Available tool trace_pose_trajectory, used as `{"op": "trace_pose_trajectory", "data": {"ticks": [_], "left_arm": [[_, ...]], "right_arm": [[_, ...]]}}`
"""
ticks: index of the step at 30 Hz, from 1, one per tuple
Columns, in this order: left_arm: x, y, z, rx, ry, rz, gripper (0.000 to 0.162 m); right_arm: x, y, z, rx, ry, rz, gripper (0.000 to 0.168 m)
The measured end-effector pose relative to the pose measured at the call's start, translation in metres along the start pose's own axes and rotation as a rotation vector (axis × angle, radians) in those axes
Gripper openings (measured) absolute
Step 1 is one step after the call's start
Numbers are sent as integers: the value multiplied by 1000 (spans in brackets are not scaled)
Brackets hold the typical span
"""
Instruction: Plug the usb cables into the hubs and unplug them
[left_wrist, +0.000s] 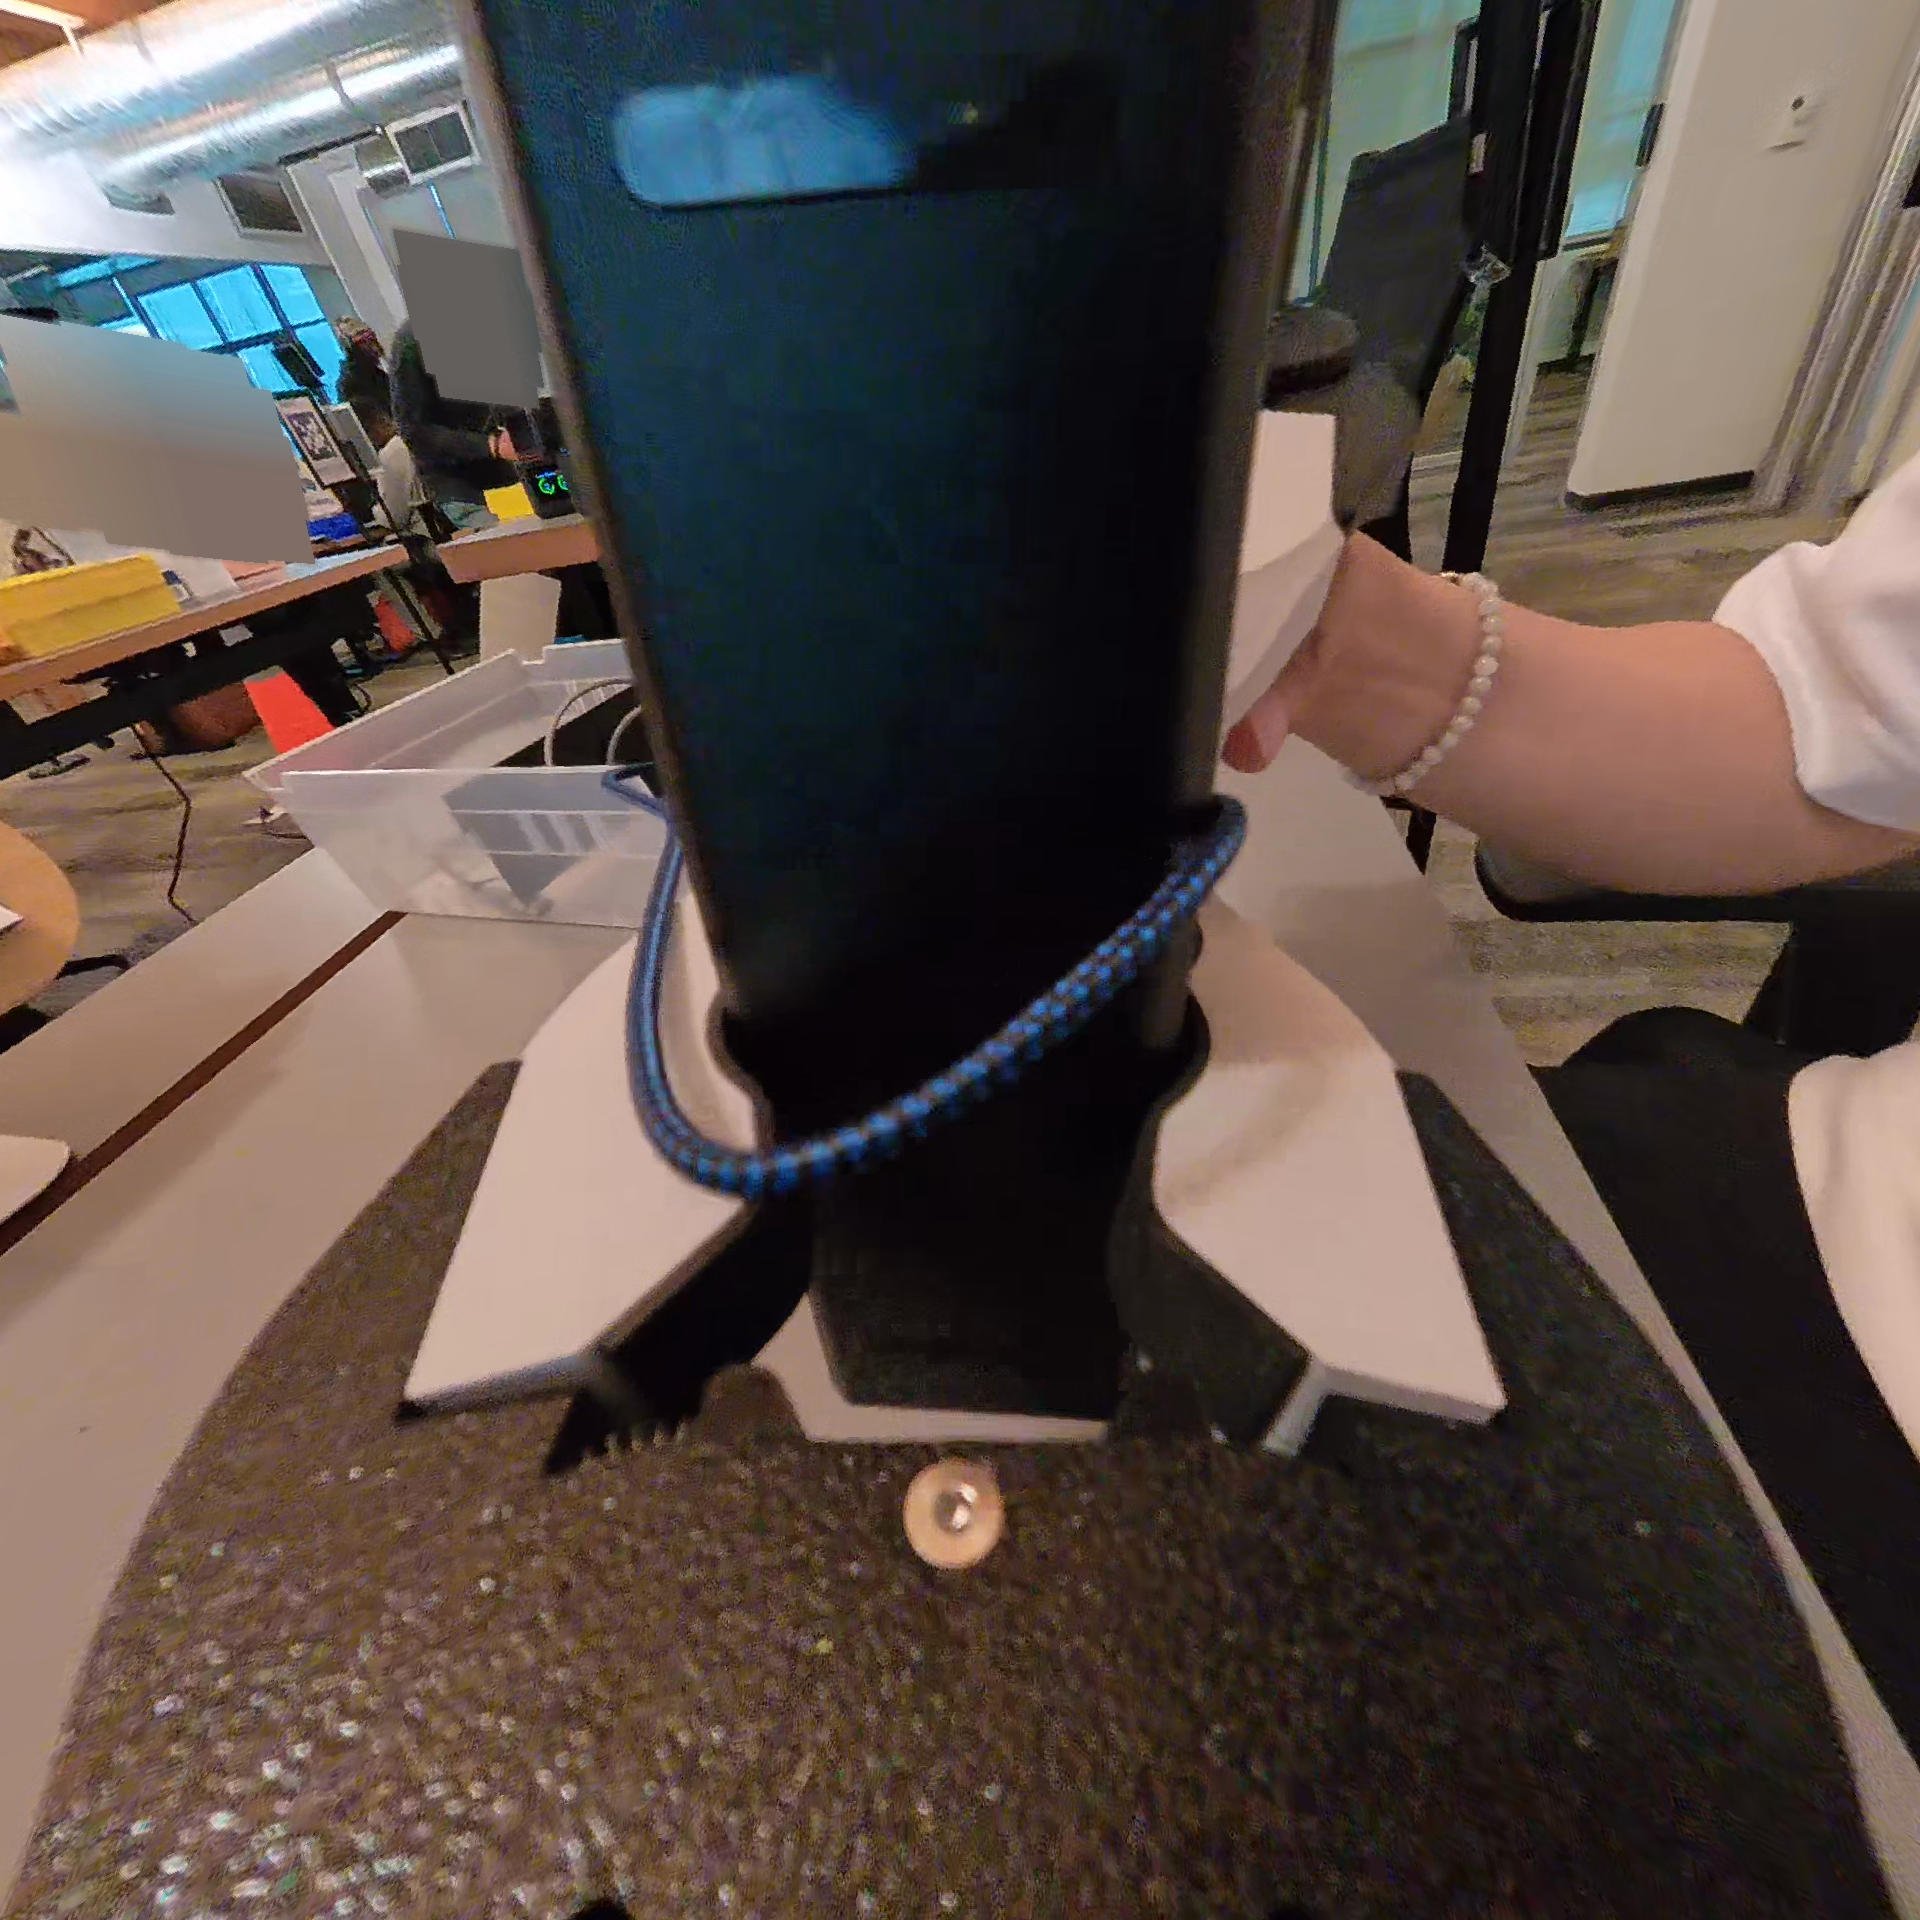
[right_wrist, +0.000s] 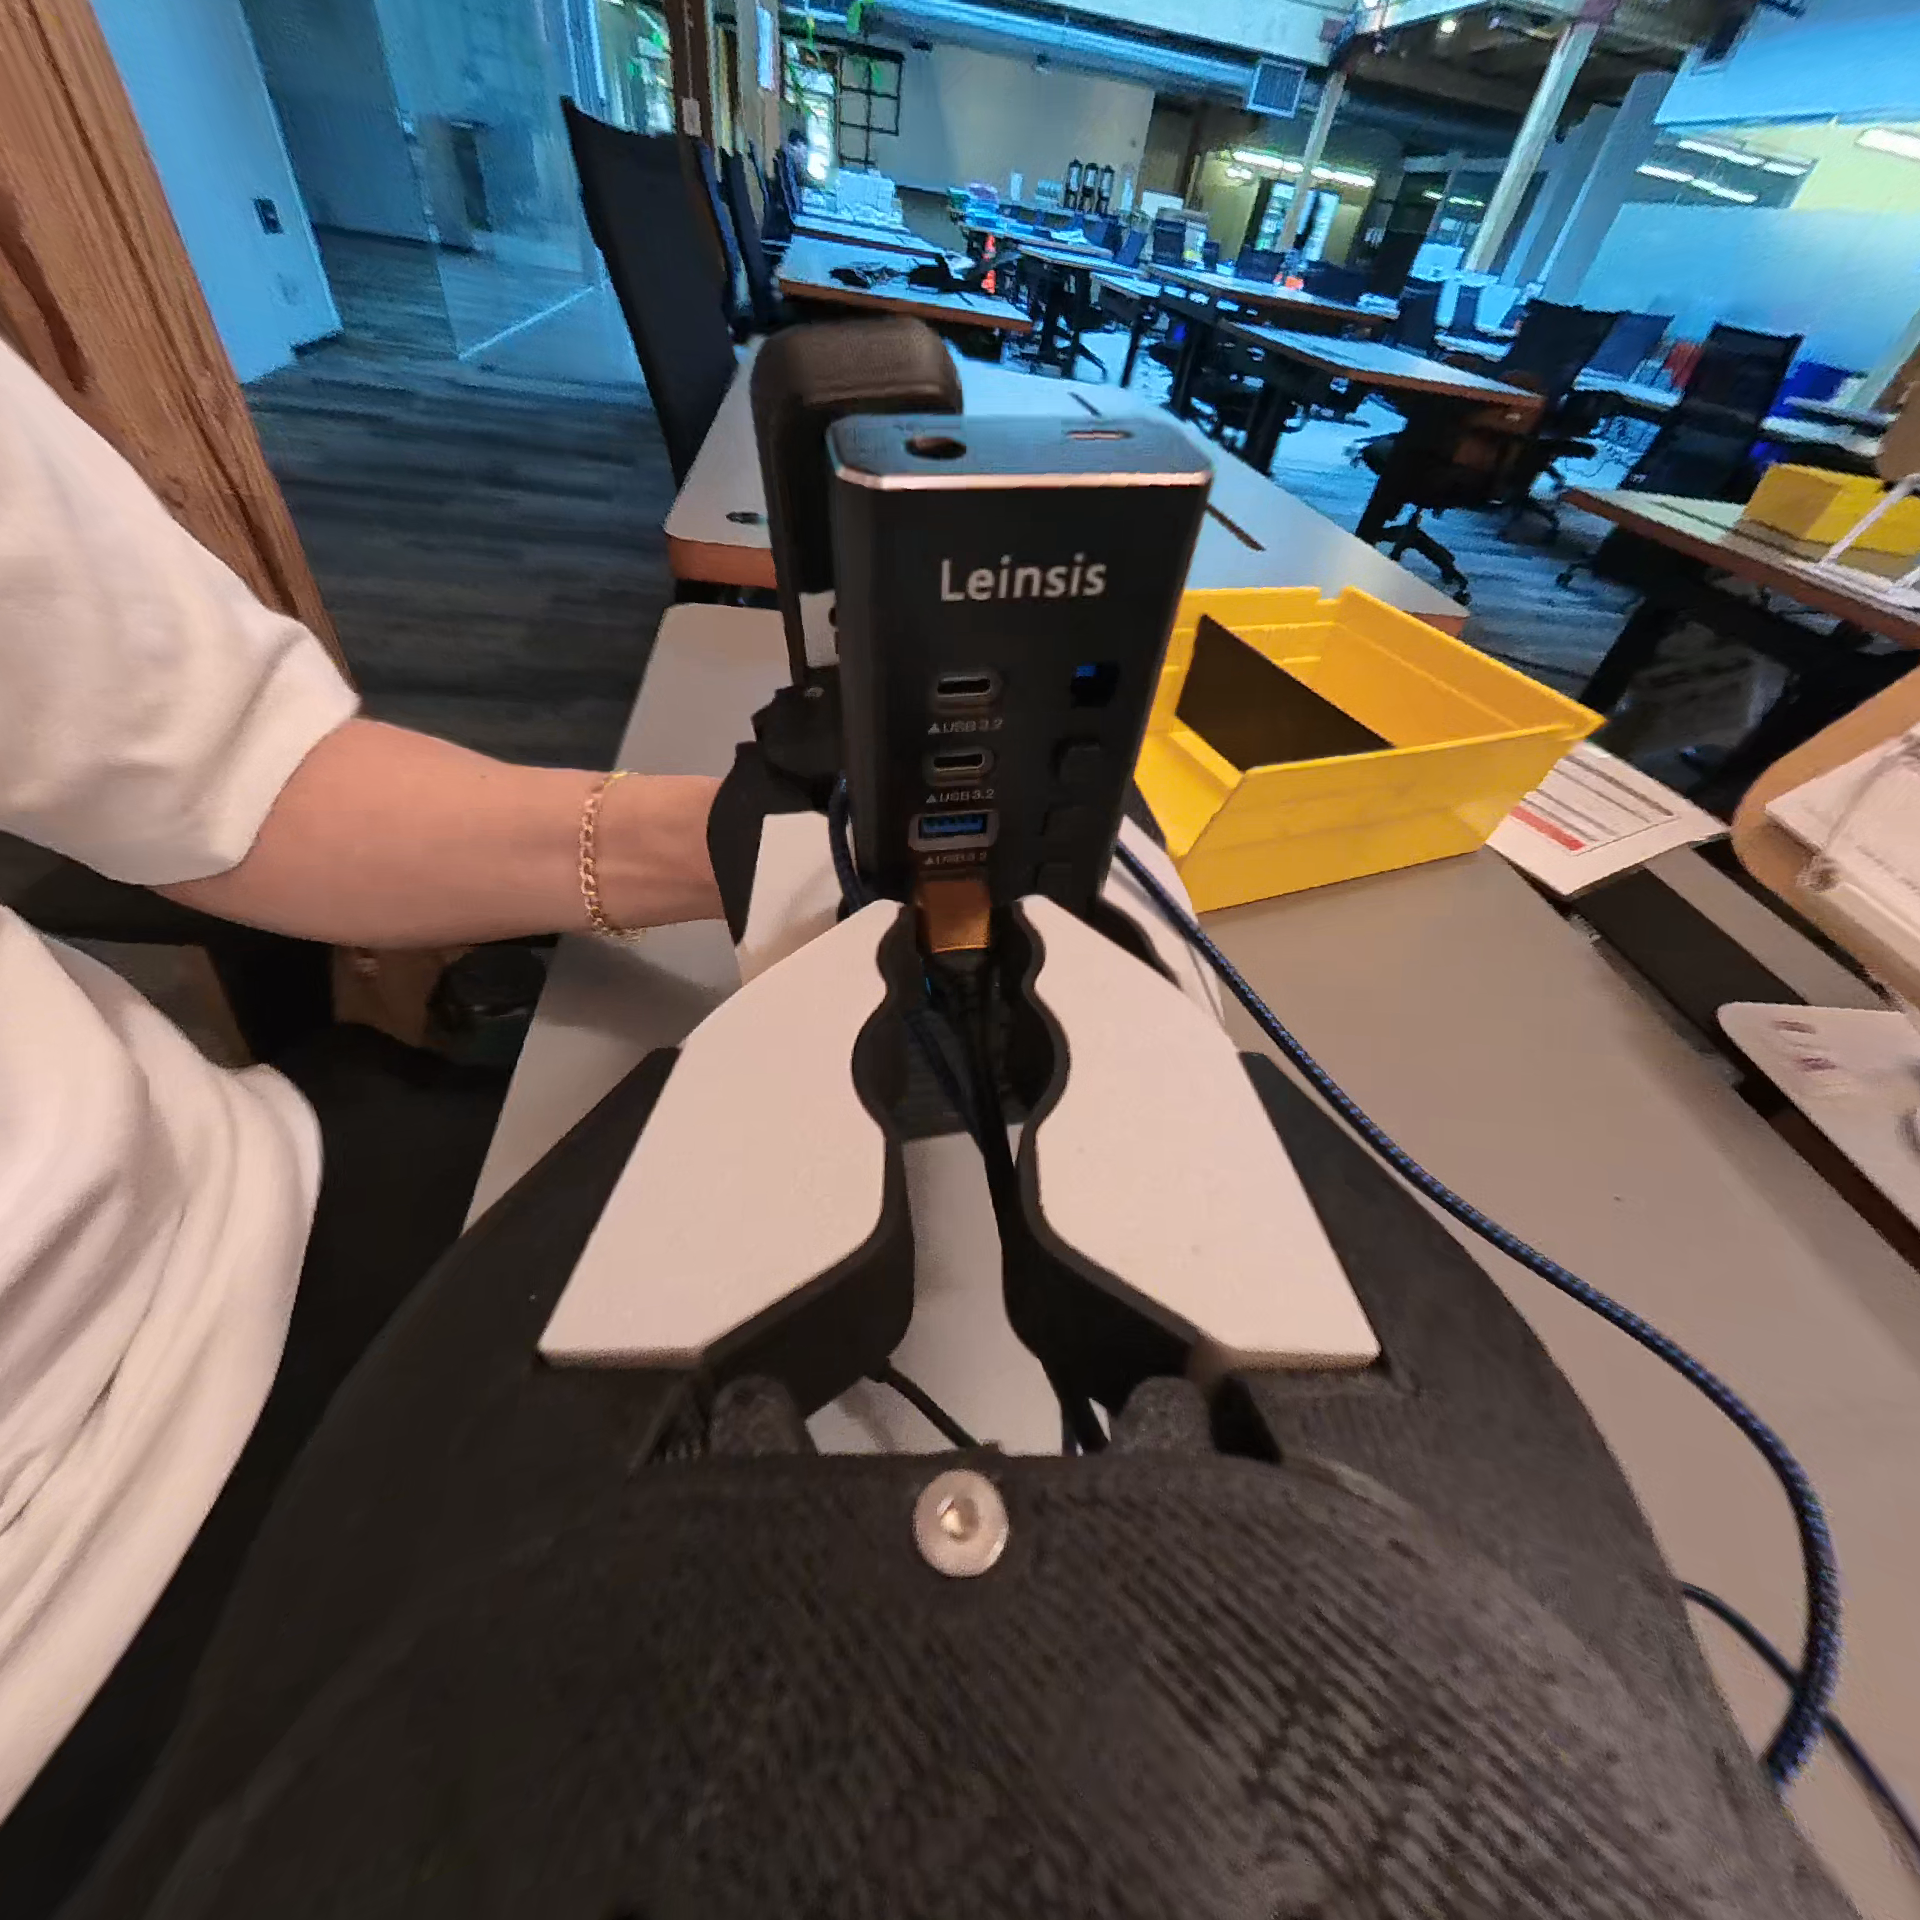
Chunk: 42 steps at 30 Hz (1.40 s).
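- An open office lay behind the grey table (right_wrist: 1455, 1039).
- The black hub (right_wrist: 1013, 665) stood upright, clamped by the left gripper (left_wrist: 956, 1049) to steady it.
- The right gripper (right_wrist: 951, 935) pinched the gold plug (right_wrist: 948, 914) at a lower port; the braided cable (right_wrist: 1507, 1247) trailed beside a yellow bin (right_wrist: 1351, 790).

A pale grey table (right_wrist: 1455, 1039) with a dark seam running along its top carried the work. A yellow plastic bin (right_wrist: 1351, 748) sat on it toward the far edge, a black panel standing inside. Just beside the bin lay a printed paper sheet (right_wrist: 1600, 821). A blue-and-black braided cable (right_wrist: 1558, 1278) trailed across the bare surface. In the left wrist view, a clear plastic tray (left_wrist: 447, 821) rested on the table's far part.
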<state>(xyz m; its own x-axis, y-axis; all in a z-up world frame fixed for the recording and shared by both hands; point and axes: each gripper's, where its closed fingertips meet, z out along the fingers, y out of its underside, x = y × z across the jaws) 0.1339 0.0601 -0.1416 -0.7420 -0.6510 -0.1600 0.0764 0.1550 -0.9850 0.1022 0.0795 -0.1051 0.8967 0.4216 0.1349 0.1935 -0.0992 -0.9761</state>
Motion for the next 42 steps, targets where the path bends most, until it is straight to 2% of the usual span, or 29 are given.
{"op": "trace_pose_trajectory", "data": {"ticks": [2, 3, 4, 6, 7, 10, 11, 13, 14, 16, 19, 22, 24, 26, 30, 34, 39, 42], "left_arm": [[-2, -2, 0, 14, -16, -2, 72], [-6, 1, 0, 4, -36, -19, 72], [-12, 5, -3, -6, -54, -51, 72], [-23, 6, -17, 68, -61, -137, 72], [-31, 2, -24, 110, -87, -181, 72], [-37, 0, -33, 76, -114, -112, 72], [-33, 0, -31, 65, -101, -81, 72], [-24, -3, -25, 71, -60, -65, 72], [-19, -3, -21, 69, -43, -57, 72], [-11, 0, -14, 49, -8, -35, 72], [-3, 0, -8, 47, 21, -29, 71], [-1, -1, -7, 57, 30, -39, 71], [-2, -1, -7, 67, 28, -42, 71], [-2, -2, -8, 77, 27, -49, 71], [-2, -4, -9, 92, 34, -47, 71], [-3, -2, -9, 99, 25, -47, 71], [-3, -2, -9, 105, 26, -48, 71], [-3, -4, -10, 117, 27, -53, 71]], "right_arm": [[-1, -5, 3, -32, 45, -46, 17], [-1, -5, 1, -43, 50, -73, 3], [12, -17, -8, 37, 141, -58, 0], [51, -15, -43, 50, 292, 11, 0], [61, -10, -57, 62, 298, 74, 0], [45, -20, -66, 174, 144, 155, 0], [39, -19, -60, 153, 119, 145, 1], [24, -8, -38, 58, 58, 105, 21], [17, -3, -28, 28, 43, 68, 25], [6, -2, -12, 21, 25, 9, 20], [1, -7, -2, 46, 22, 8, 0], [0, -5, -3, 32, 13, 8, 2], [-3, -3, -5, 15, -11, 18, 19], [0, -2, -6, 16, 3, 22, 22], [3, -4, -6, 40, 9, 41, 6], [4, -2, -5, 39, 1, 77, 6], [7, 2, -4, 24, 11, 87, 14], [3, -1, -3, 41, -15, 97, 7]]}}
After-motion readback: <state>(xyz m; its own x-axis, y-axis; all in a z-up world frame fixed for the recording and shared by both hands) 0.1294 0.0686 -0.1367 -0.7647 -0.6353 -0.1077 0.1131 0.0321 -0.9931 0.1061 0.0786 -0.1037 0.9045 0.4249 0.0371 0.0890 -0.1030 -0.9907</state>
